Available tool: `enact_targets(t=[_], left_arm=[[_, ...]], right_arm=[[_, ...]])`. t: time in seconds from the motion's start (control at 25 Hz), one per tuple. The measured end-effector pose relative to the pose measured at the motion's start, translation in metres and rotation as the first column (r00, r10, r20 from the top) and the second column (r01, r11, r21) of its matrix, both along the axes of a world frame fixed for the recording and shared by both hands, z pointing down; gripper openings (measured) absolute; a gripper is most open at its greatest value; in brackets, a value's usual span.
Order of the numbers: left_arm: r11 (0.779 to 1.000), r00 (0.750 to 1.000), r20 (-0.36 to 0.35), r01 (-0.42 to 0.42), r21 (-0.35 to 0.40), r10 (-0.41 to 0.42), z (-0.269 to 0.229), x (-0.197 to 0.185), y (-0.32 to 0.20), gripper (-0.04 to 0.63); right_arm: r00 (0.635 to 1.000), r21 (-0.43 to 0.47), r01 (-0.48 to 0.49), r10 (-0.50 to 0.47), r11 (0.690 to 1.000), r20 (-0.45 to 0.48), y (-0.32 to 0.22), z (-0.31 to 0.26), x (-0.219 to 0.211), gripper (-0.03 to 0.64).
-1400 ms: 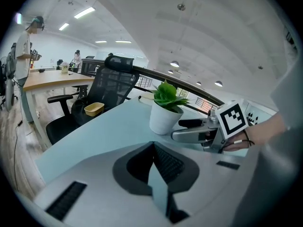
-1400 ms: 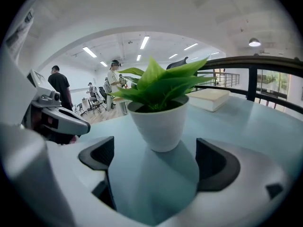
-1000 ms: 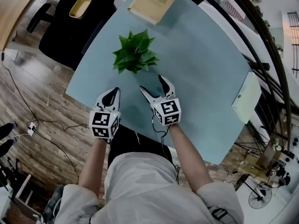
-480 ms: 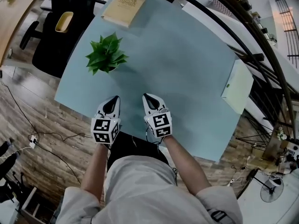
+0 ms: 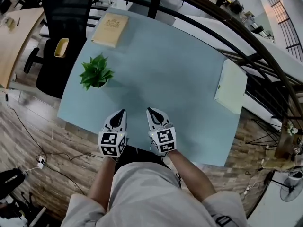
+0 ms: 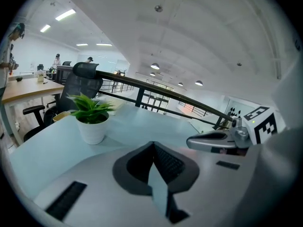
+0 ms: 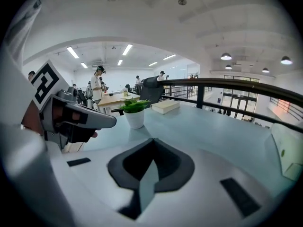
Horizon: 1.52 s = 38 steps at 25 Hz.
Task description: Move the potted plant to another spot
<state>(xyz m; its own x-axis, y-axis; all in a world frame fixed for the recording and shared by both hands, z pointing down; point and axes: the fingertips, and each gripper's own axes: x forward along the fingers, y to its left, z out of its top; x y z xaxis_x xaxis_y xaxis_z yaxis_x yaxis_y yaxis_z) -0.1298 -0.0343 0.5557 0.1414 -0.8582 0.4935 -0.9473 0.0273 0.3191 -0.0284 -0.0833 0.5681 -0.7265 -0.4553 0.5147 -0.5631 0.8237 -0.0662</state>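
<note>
Potted plant [image 5: 96,73] stands near the surface's [image 5: 180,79] left edge, well apart from left gripper [image 5: 122,112] and right gripper [image 5: 150,111], fingers closed, empty; probably light and tippy, so grip the stiff pot, not leaves.

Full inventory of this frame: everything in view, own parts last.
table: one, light blue, centre
potted plant: one, green leaves in a white pot, left part of the table, standing free
book: one, tan, far left corner of the table
booklet: one, pale green, right edge of the table
office chair: one, black, beyond the table's left side
container: one, yellow, on the chair seat
railing: one, black, behind the table
left gripper: one, white and black, shut, empty, near table edge
right gripper: one, white and black, shut, empty, beside the left
</note>
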Motion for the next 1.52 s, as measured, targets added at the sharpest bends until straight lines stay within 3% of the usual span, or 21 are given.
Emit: enact_targets(t=[0.4, 0.68, 0.92, 1.52], left_arm=[[0.986, 0.996, 0.094, -0.022, 0.165, 0.007, -0.092, 0.001, -0.024, 0.011], [0.957, 0.987, 0.154, -0.003, 0.29, -0.043, -0.156, -0.013, -0.031, 0.011], [0.926, 0.979, 0.188, 0.0, 0.377, -0.076, -0.199, -0.017, -0.032, 0.011], [0.911, 0.973, 0.206, 0.012, 0.412, -0.107, -0.218, -0.017, -0.032, 0.011]], right_arm=[[0.989, 0.15, -0.064, 0.043, 0.987, 0.14, -0.037, -0.098, 0.001, 0.003], [0.967, 0.234, -0.105, 0.044, 0.966, 0.25, -0.053, -0.171, -0.002, 0.003], [0.958, 0.298, -0.114, 0.025, 0.948, 0.287, -0.061, -0.209, -0.001, 0.003], [0.951, 0.342, -0.111, -0.001, 0.933, 0.311, -0.063, -0.232, -0.001, 0.003]])
